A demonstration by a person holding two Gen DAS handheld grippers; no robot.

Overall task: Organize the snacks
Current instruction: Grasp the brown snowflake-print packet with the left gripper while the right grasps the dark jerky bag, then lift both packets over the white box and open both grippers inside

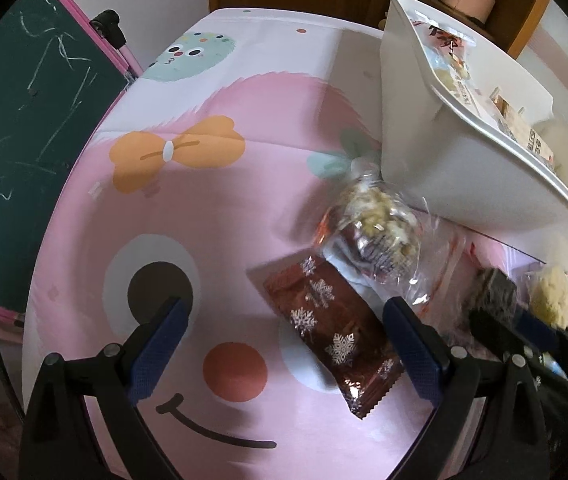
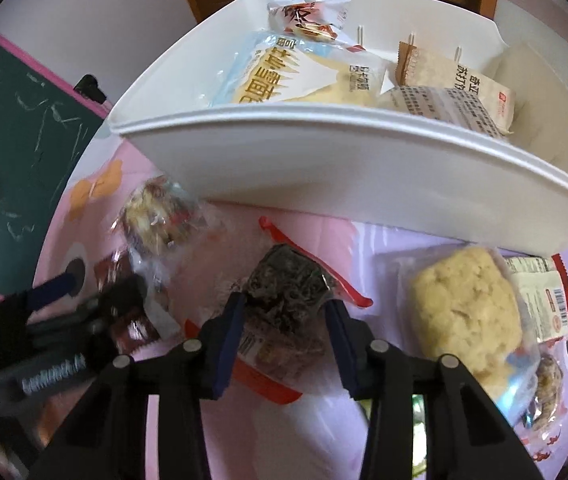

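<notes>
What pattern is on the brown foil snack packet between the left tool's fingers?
Silver-white snowflakes on the shiny brown foil packet; clearest in the left wrist view.

My left wrist camera looks steeply down along its fingers at the pink cartoon tablecloth [image 1: 212, 208], close above it, with the white bin [image 1: 416, 152] at upper right. My right wrist camera sits nearer the white bin [image 2: 324, 160], facing over its rim. Both views share the bin, the dark snack packet [image 1: 492, 288] [image 2: 284, 288] and the chalkboard [image 1: 24, 120] [image 2: 24, 140] at left.
</notes>
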